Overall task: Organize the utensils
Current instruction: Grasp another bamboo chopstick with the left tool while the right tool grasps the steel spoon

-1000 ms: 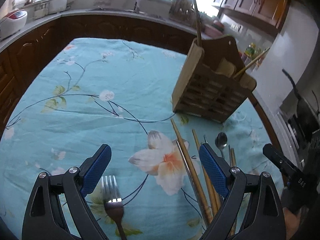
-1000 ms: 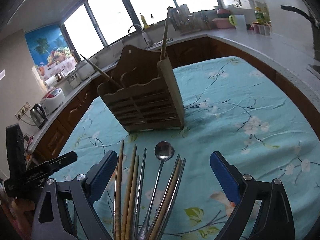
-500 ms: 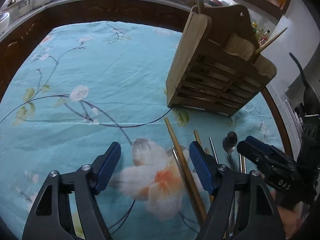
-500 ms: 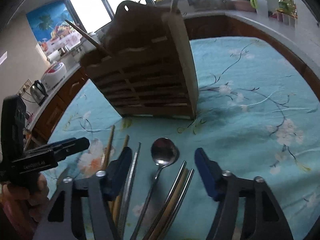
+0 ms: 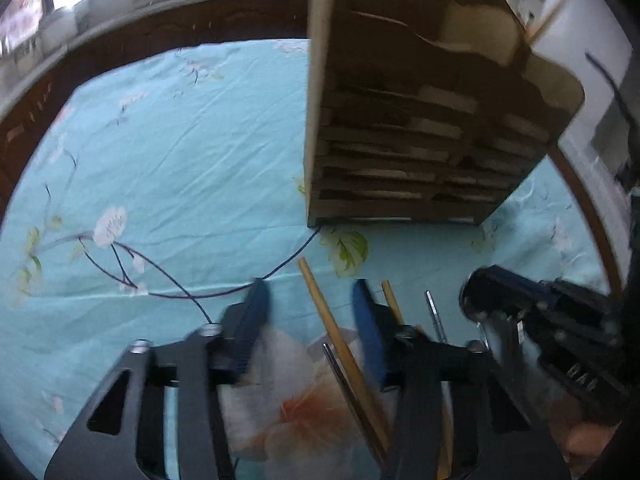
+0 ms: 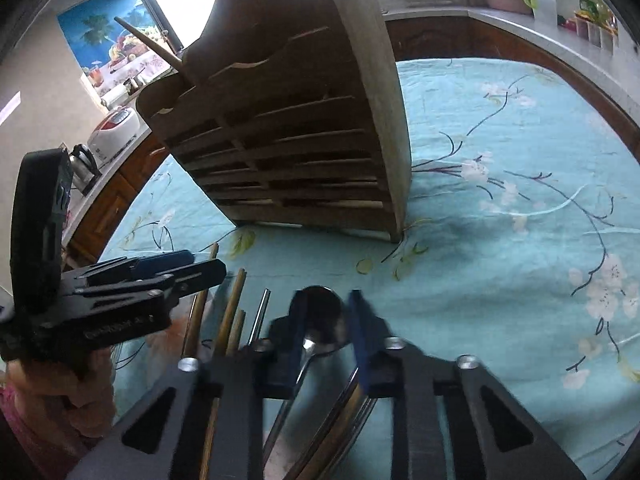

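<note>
In the left wrist view, the left gripper sits low in the centre of the frame with its blue-padded jaws partly apart, a wooden chopstick lying on the cloth in the gap between them; the pads do not appear to touch it, and nothing is held. Beside that chopstick a thin metal chopstick runs toward the bottom edge. The wooden utensil holder fills the upper right of the frame, standing on the tabletop, which is covered by a turquoise floral cloth. At the lower right the right gripper shows as a dark, blurred shape.

In the right wrist view, the right gripper is at the bottom centre, jaws narrowed around the bowl of a metal spoon (motion blur makes it hard to say whether the pads actually press on it). The spoon lies among the other loose utensils: wooden chopsticks and a metal chopstick to its left in the frame. The utensil holder stands just beyond them in the upper centre, a wooden stick slanting out of its top at the upper left. The left gripper reaches in from the left edge, over the chopstick tips.
</note>
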